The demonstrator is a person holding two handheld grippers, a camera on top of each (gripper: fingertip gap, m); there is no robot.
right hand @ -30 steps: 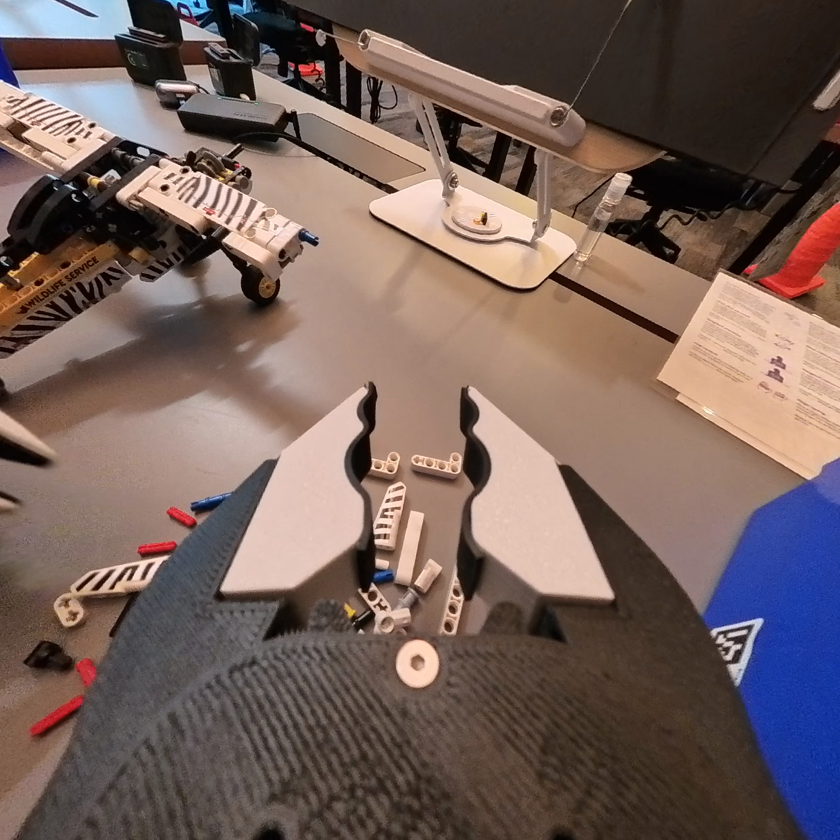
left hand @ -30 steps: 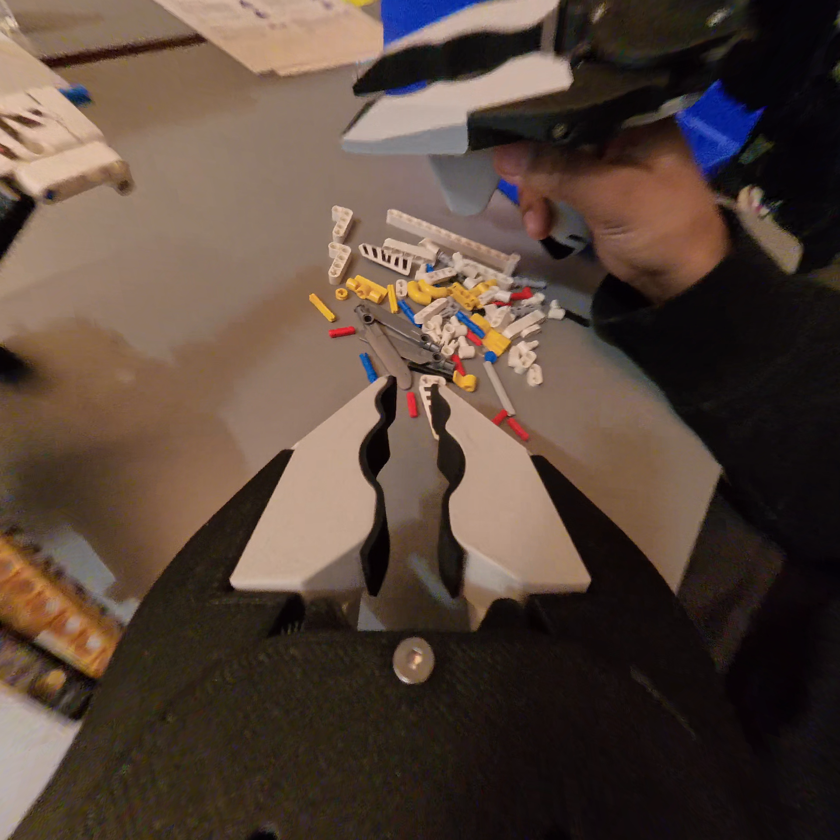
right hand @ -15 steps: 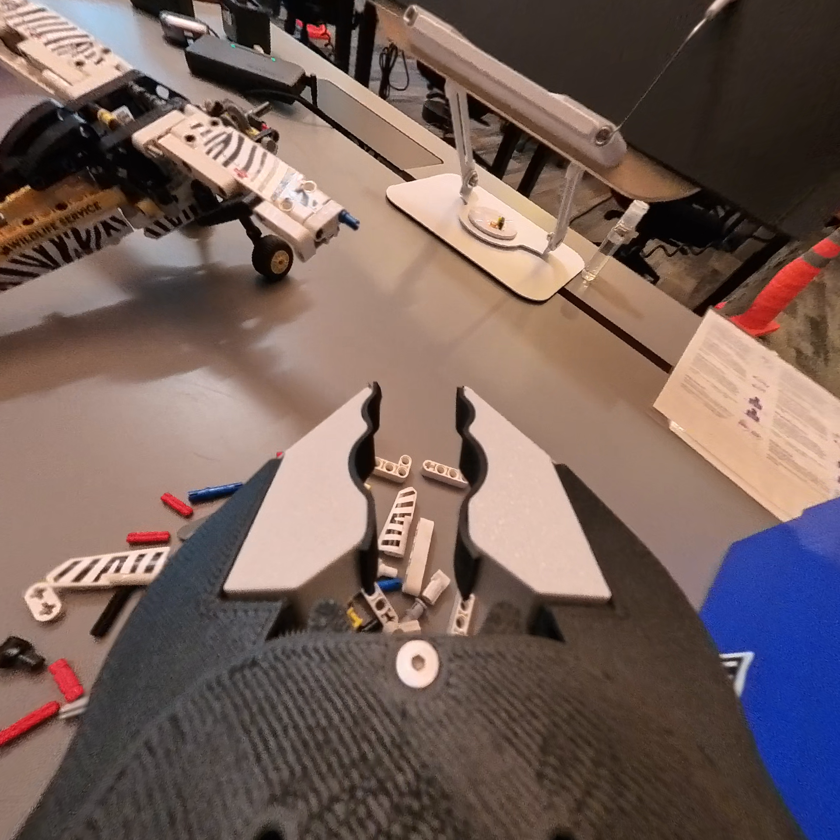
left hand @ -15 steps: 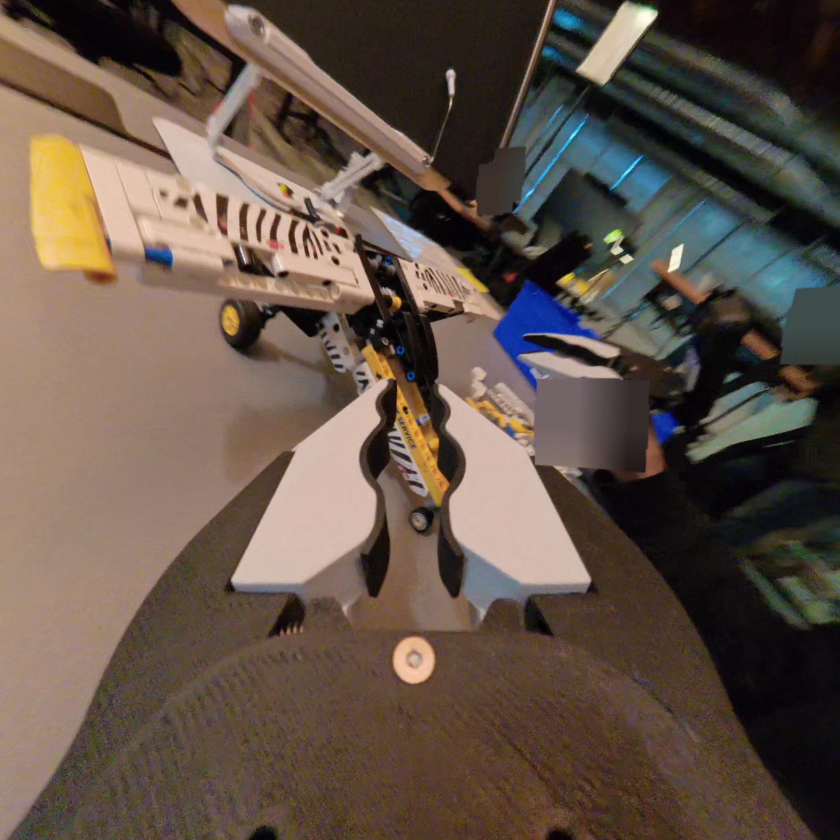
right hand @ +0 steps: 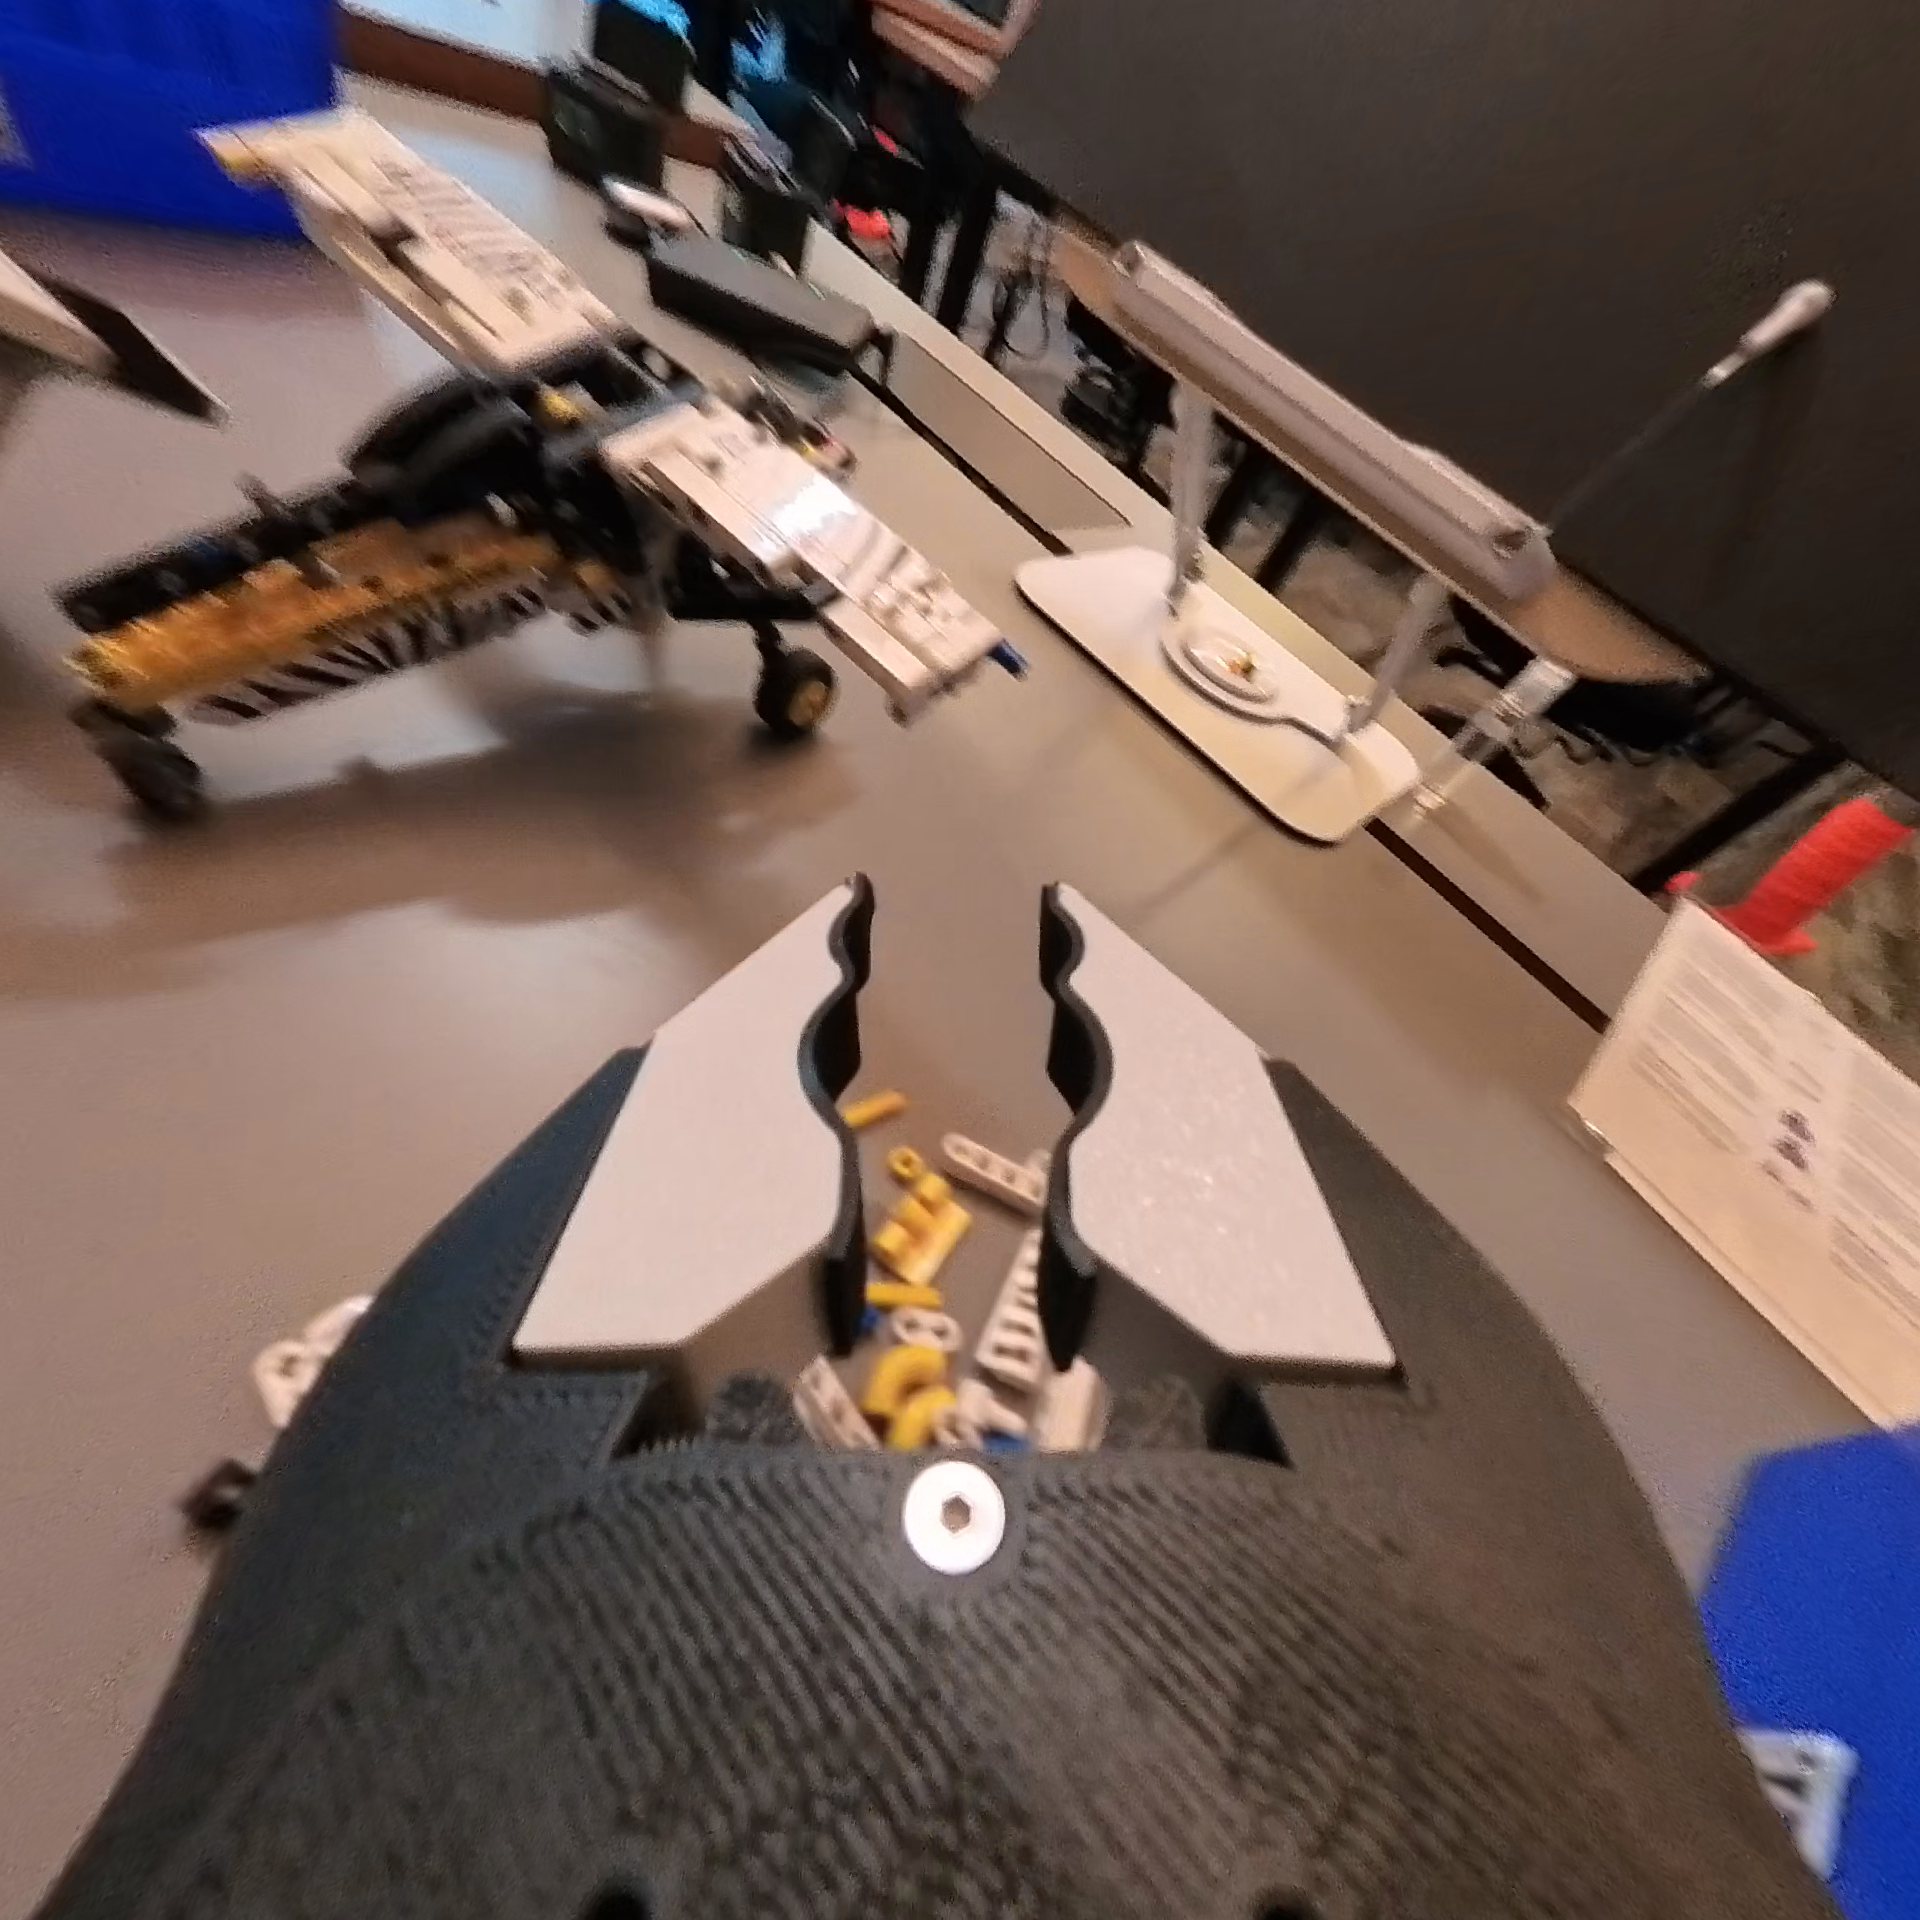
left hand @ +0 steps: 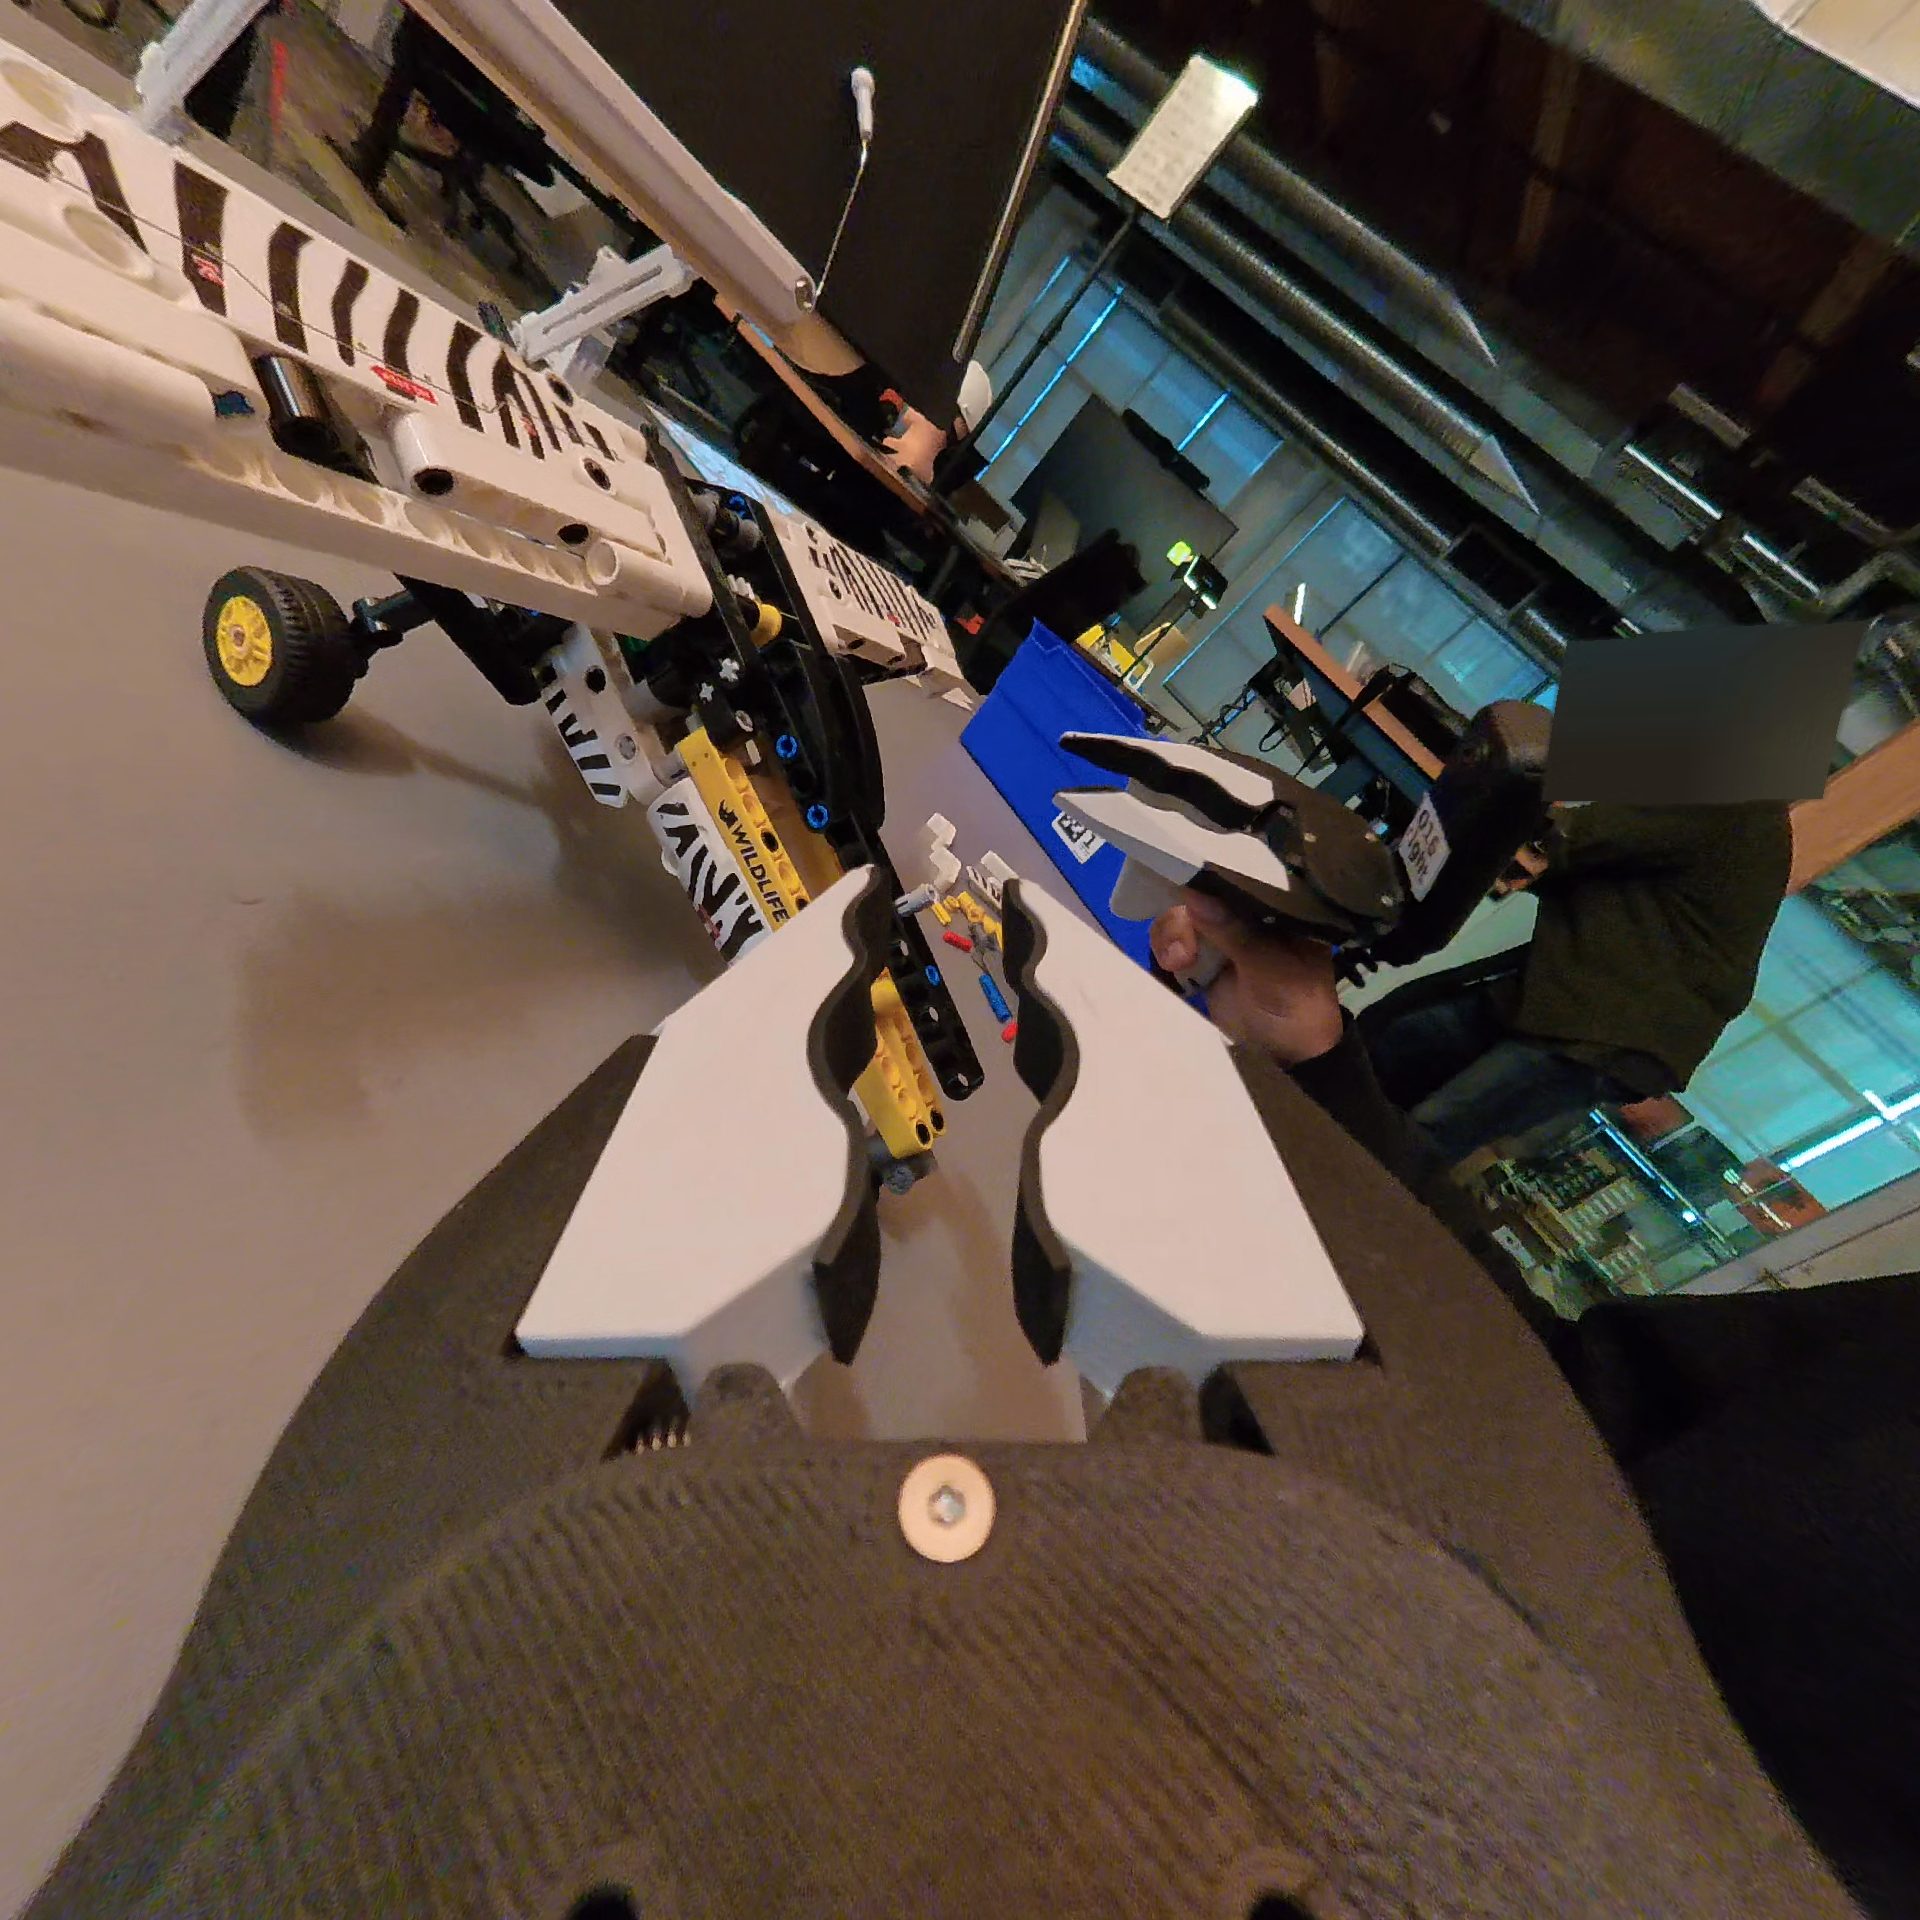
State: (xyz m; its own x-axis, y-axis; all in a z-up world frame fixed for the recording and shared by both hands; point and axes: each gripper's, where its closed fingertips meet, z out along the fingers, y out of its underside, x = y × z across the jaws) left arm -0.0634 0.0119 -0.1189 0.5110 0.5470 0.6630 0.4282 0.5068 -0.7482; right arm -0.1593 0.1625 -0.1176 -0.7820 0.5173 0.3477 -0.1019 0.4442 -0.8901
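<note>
Left tool (left hand: 940, 894) now wider apart beside model plane's tail (left hand: 914, 1049), unclamped; right tool (right hand: 956, 904) open over loose pieces (right hand: 920, 1236).

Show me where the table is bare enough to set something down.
Bare: the grey table between the model plane's wheel, the lamp base and the right gripper; also left of the left gripper. Crowded: the loose bricks under the right gripper.
</note>
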